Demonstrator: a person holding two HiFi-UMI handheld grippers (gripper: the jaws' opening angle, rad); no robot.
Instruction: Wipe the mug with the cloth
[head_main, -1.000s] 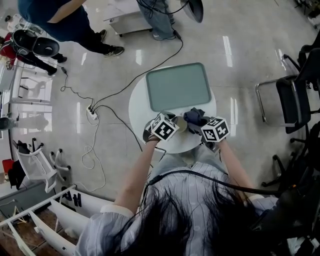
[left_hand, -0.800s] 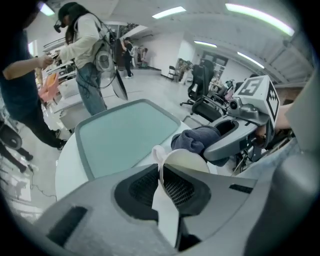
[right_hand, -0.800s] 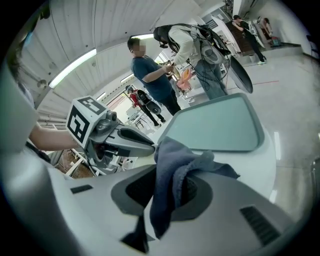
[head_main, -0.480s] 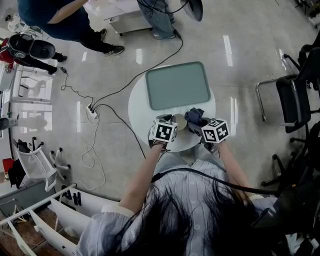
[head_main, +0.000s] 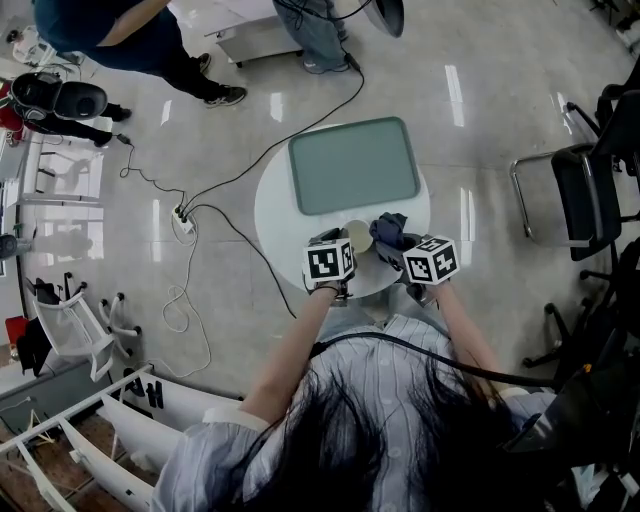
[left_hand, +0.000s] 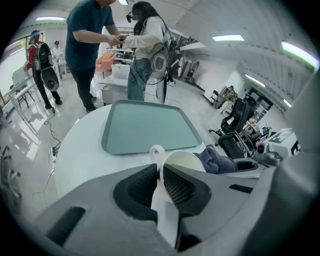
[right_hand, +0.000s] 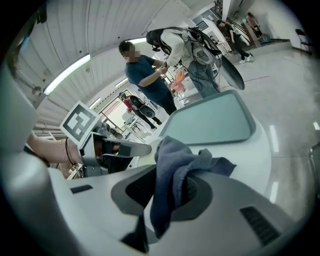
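Left gripper view: left tongs (left_hand: 160, 174) pinch the mug (left_hand: 183, 161) by its wall, over the tabletop (left_hand: 80, 155). Right tongs (right_hand: 172, 186) pinch the cloth (right_hand: 176, 156) just beside it. Hard rubbing could knock the mug loose.

The room was brightly and evenly lit from above by strip lights (left_hand: 227, 38) on the ceiling. On the glossy floor (head_main: 500, 150) they left pale streaks of glare, and shadows were faint and soft. Both gripper views bulged like a fisheye, with bent lines near the rim and black corners. Close to the lens, the grey bodies of the left gripper (left_hand: 160, 172) and right gripper (right_hand: 167, 186) were out of focus. The white mug (left_hand: 186, 161) nearly washed out against the white table (left_hand: 80, 155); the dark cloth (right_hand: 175, 160) kept its folds. Hair (head_main: 380, 450) low in the head view was smeared.
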